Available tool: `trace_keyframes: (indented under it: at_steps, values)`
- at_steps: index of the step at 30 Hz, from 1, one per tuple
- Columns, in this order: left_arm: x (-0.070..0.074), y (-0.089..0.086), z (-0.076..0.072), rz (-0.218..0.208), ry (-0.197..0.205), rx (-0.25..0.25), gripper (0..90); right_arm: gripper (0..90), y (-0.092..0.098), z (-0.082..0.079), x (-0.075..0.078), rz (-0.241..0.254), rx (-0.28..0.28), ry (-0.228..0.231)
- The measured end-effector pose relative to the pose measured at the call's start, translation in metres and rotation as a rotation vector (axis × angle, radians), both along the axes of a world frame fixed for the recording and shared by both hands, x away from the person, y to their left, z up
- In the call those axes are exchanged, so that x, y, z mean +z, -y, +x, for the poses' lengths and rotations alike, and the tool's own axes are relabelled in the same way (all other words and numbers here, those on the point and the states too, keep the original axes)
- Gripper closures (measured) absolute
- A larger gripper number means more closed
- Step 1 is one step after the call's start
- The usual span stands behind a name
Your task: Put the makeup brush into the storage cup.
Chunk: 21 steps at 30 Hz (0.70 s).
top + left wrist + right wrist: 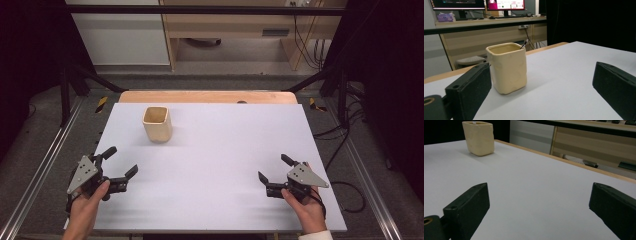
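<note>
A cream square cup (158, 124) stands upright on the white table top (220, 150), toward the back left. In the left gripper view the cup (507, 67) is close ahead, with a thin pen-like tip (524, 44) poking above its rim. My left gripper (120, 161) rests at the table's front left, jaws wide apart and empty. At the front right, my right gripper (274, 168) is open too, holding nothing. From the right gripper view the cup (479, 138) sits far off at the upper left.
A wooden strip (207, 96) borders the table's far edge. Beyond it stand a wooden desk (240, 30) and cables on the floor. Dark frame rails (45, 160) run along both sides. Monitors (474, 3) sit on a desk in the background.
</note>
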<state>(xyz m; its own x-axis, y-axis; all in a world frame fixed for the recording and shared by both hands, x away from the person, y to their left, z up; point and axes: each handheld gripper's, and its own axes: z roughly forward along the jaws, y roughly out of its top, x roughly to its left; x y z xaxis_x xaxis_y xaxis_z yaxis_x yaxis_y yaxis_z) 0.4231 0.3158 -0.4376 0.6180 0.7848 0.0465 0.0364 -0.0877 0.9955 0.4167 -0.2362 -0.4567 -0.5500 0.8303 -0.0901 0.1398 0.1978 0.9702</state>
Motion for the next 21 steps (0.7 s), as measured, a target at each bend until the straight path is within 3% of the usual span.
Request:
trace_keyframes:
  at_steps: [6,14,21]
  values:
    - [-0.012,0.001,0.003,0.011,-0.005,0.011,1.8,4.0,0.007,0.001,-0.001,0.019,-0.024,0.028]
    - [-0.013,0.005,0.001,0.003,0.024,0.020,1.8,4.4,0.018,0.003,-0.004,0.083,-0.067,0.083]
    - [-0.012,0.005,-0.005,0.010,0.034,0.021,1.8,2.9,0.019,0.006,-0.004,0.101,-0.090,0.073]
